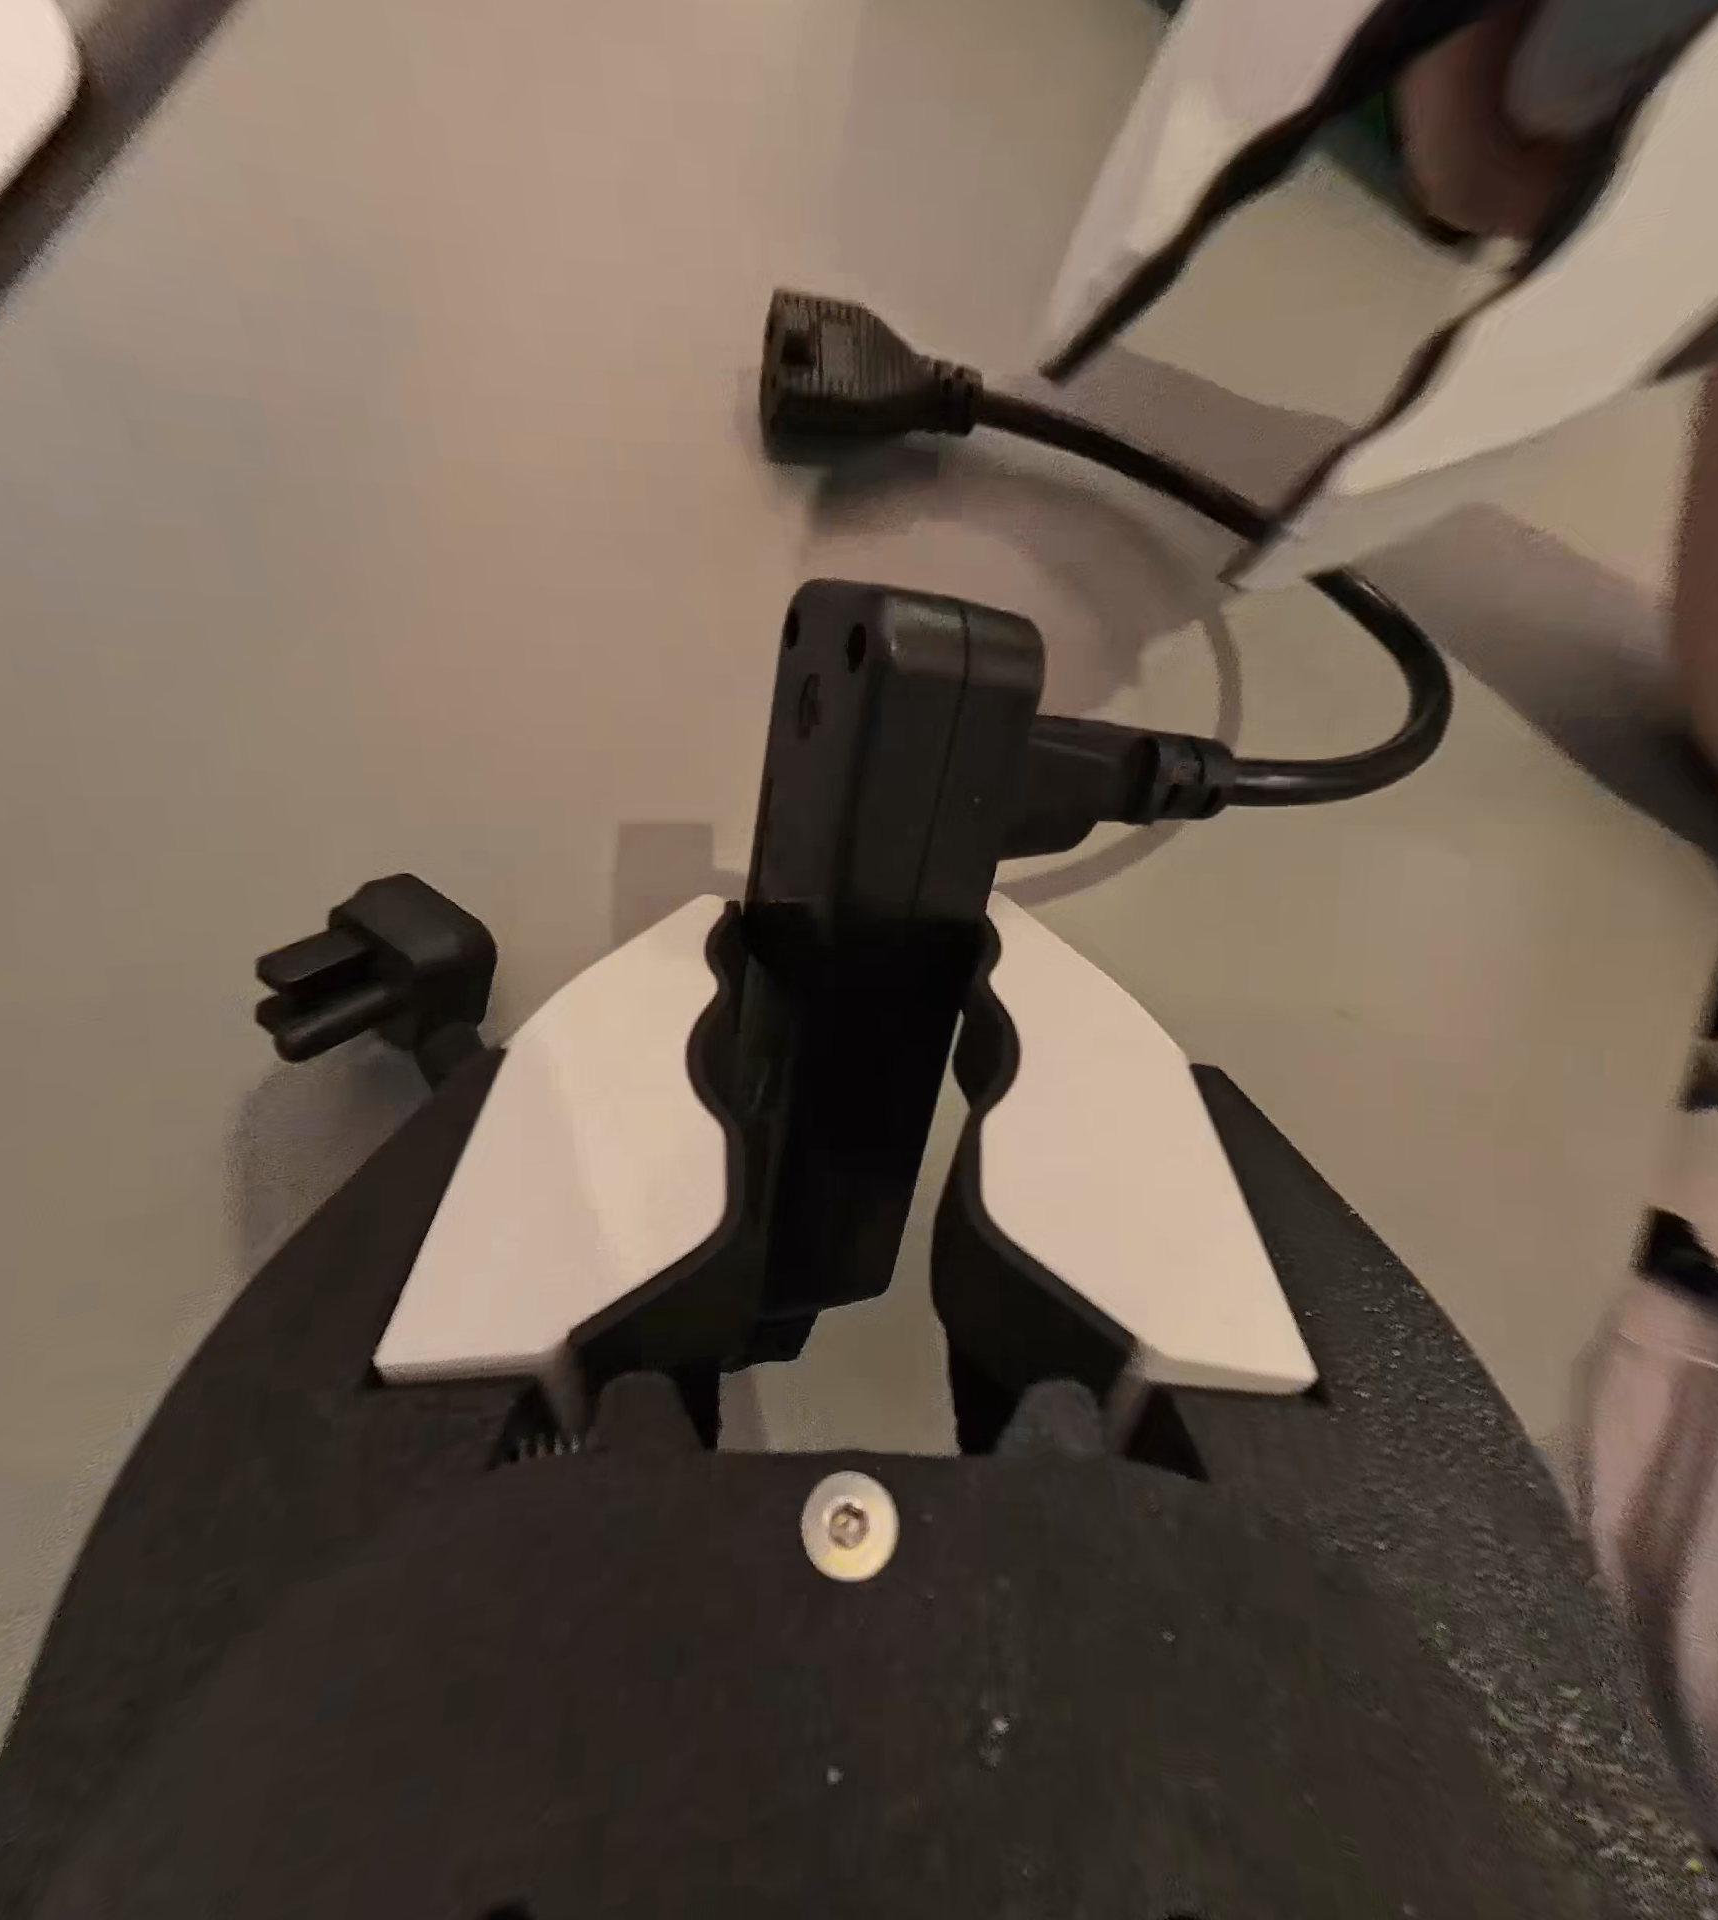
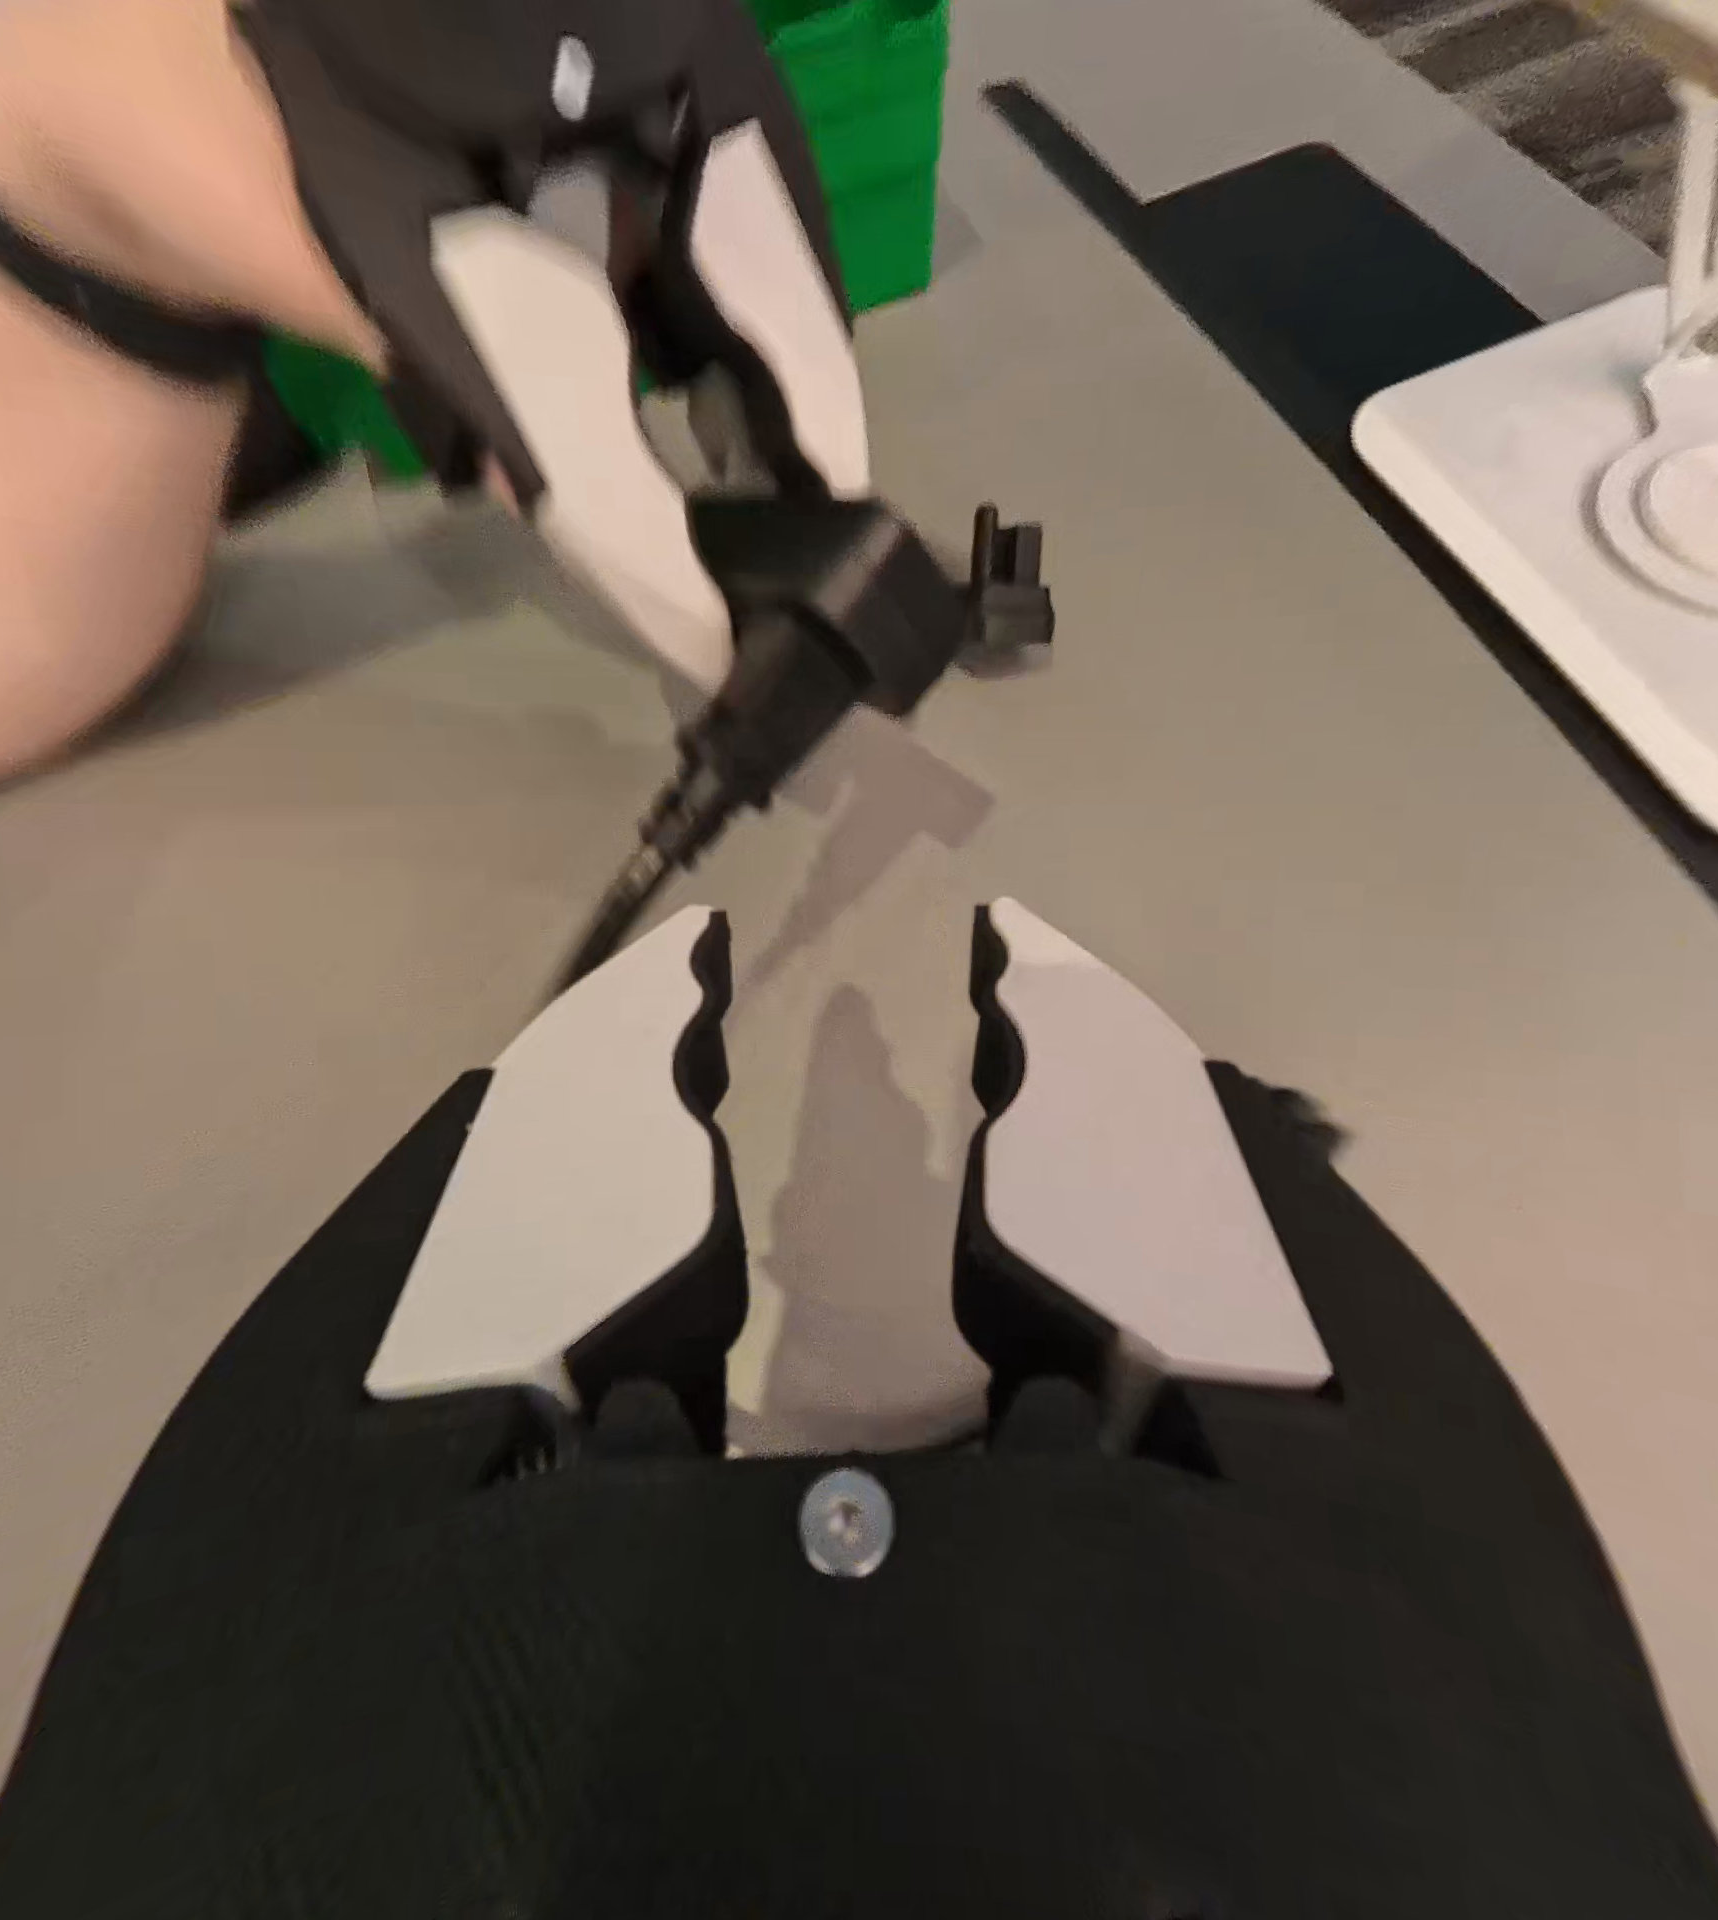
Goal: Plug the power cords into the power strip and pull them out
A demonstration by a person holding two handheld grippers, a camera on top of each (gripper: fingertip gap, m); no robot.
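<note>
My left gripper (image 1: 855,914) is shut on a small black power strip (image 1: 896,748) and holds it upright above the grey table (image 1: 367,571). A black plug (image 1: 1094,774) sits in the strip's right side. Its cord (image 1: 1395,727) curves back to a black socket end (image 1: 865,364) lying on the table. A second black plug (image 1: 377,966) lies loose at the lower left. My right gripper (image 2: 853,914) is open and empty, short of the strip (image 2: 834,582); it also shows in the left wrist view (image 1: 1146,468) at the upper right, above the cord.
A white stand base (image 2: 1561,582) sits at the right, on a dark strip (image 2: 1302,239) along the table's far side. A green container (image 2: 865,145) stands behind the left gripper (image 2: 782,561). A person's hand (image 2: 55,468) holds that gripper. Tip to tip, the grippers are about 9 cm apart.
</note>
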